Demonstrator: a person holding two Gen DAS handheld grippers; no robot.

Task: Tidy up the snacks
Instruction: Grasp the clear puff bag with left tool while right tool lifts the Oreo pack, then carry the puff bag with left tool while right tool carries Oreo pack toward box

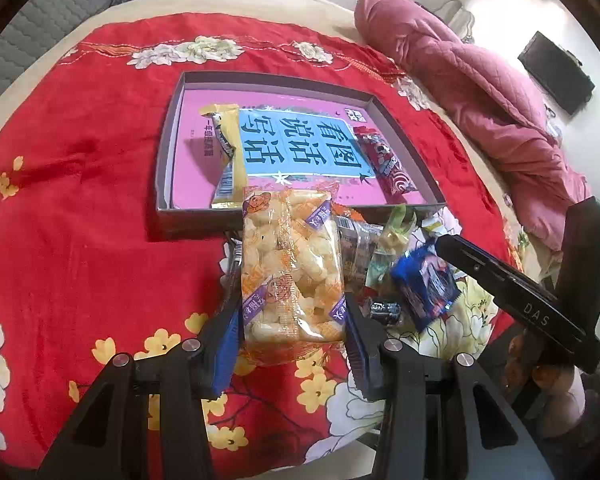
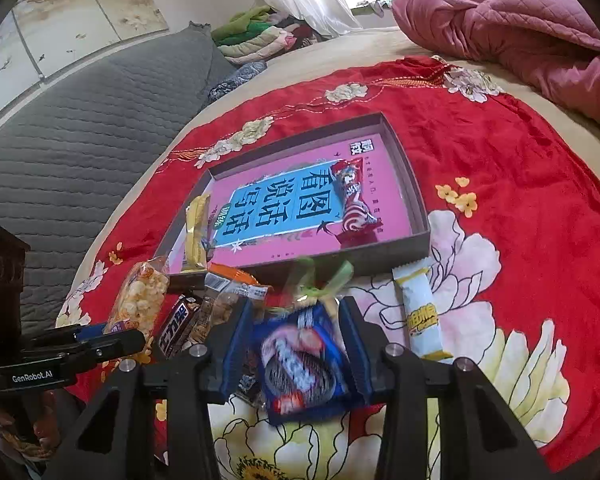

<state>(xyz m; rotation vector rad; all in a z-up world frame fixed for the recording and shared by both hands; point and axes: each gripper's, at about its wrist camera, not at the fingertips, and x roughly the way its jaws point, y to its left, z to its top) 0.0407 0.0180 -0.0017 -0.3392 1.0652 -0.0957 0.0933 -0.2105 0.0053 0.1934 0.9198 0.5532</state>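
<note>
A: Where does the left tool (image 1: 294, 320) stand, and what is in it?

B: Its two blue pads press on the sides of a clear bag of puffed snacks (image 1: 290, 268), jaws about half open around it. The bag stands lengthwise between them, its far end overlapping the near wall of the grey box (image 1: 168, 152).

A: And the right tool (image 2: 296, 344)?

B: Its jaws are closed on a blue snack packet (image 2: 300, 364), which fills the gap between the pads; the packet is blurred.

A: Where are the other snacks?

B: A yellow bar (image 1: 228, 156) and a red packet (image 1: 384, 164) lie inside the box, at opposite sides. A loose heap of wrappers (image 2: 208, 300) lies on the red flowered blanket (image 1: 80, 220) just in front of the box, and a white and yellow packet (image 2: 420, 312) lies beside the right tool.
</note>
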